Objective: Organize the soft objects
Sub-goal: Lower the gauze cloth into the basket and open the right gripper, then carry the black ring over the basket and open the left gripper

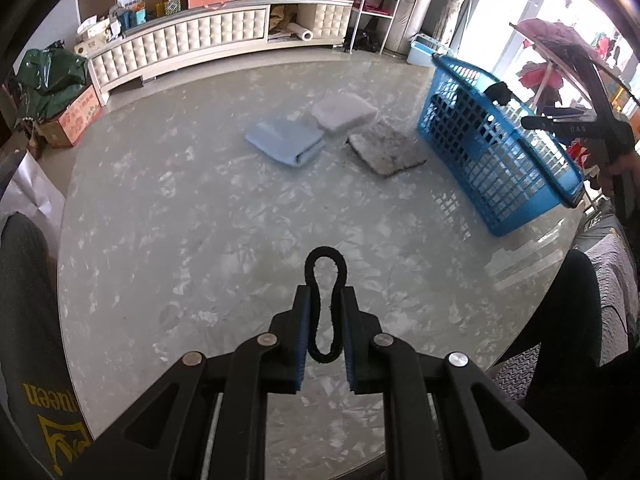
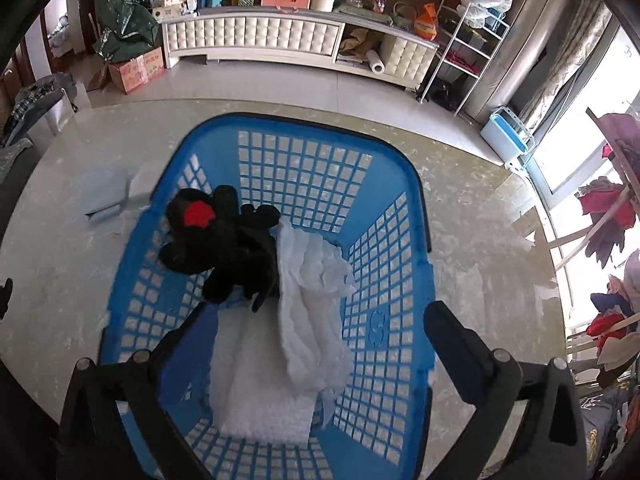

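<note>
My left gripper (image 1: 325,292) is shut on a thin black loop (image 1: 325,256) that sticks out past its fingertips, low over the marbled table (image 1: 180,240). Further back on the table lie a folded light-blue cloth (image 1: 286,144), a folded white towel (image 1: 344,112) and a grey mottled pad (image 1: 386,148). A blue plastic basket (image 2: 304,160) stands to the right. My right gripper (image 2: 310,320) hangs open above it with nothing between its fingers. Inside the basket lie a black plush toy with a red patch (image 2: 224,248), a crumpled white cloth (image 2: 312,292) and a fluffy white towel (image 2: 260,392).
A long white cabinet (image 1: 192,40) with clutter on top runs along the far wall, with a cardboard box (image 1: 74,118) and green bag on the floor beside it. A metal rack (image 1: 372,4) and a bright window stand at right. Dark chair backs sit by the table's near edge.
</note>
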A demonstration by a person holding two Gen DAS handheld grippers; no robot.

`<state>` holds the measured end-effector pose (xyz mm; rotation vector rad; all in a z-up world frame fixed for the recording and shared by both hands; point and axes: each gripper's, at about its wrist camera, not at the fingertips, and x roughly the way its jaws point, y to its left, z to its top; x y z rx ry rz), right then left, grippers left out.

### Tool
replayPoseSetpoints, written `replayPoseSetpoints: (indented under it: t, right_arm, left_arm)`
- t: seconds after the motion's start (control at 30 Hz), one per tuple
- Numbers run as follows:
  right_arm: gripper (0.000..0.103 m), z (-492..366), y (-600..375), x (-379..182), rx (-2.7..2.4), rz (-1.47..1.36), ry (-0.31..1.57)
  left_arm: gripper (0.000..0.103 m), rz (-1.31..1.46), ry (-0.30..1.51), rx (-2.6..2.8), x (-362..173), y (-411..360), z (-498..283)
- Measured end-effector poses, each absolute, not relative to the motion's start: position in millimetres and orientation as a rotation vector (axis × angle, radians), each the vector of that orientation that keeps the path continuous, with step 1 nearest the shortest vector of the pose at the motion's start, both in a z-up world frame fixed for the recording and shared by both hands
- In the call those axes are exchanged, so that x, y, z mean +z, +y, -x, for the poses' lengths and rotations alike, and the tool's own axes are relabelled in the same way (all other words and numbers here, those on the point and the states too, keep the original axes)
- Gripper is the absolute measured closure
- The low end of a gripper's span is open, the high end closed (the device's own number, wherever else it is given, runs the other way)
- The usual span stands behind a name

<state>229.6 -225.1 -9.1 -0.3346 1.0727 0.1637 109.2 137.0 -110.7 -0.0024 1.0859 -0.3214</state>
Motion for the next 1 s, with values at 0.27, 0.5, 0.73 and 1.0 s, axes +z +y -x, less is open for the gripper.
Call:
replayPoseSetpoints:
  t: [0.27, 0.5, 0.73, 1.0]
  right_arm:
    - [0.0, -197, -247, 12, 0.174, 0.291, 1.021]
    - [0.0, -179, -267, 18, 0.178, 0.253, 0.982]
    - [0.0, -173, -276, 9, 0.193, 0.221, 0.99]
    - [0.0, -164, -284, 12, 0.224, 0.178, 0.976]
  left_arm:
    - [0.09, -0.038, 1.027, -0.365, -79, 108, -113]
    - [0.09, -0.088, 0.975, -0.411, -43, 68, -126]
    - [0.09, -0.17, 0.929, -0.489, -10, 9, -145]
    - [0.09, -0.237, 0.923, -0.568, 1, -53, -160]
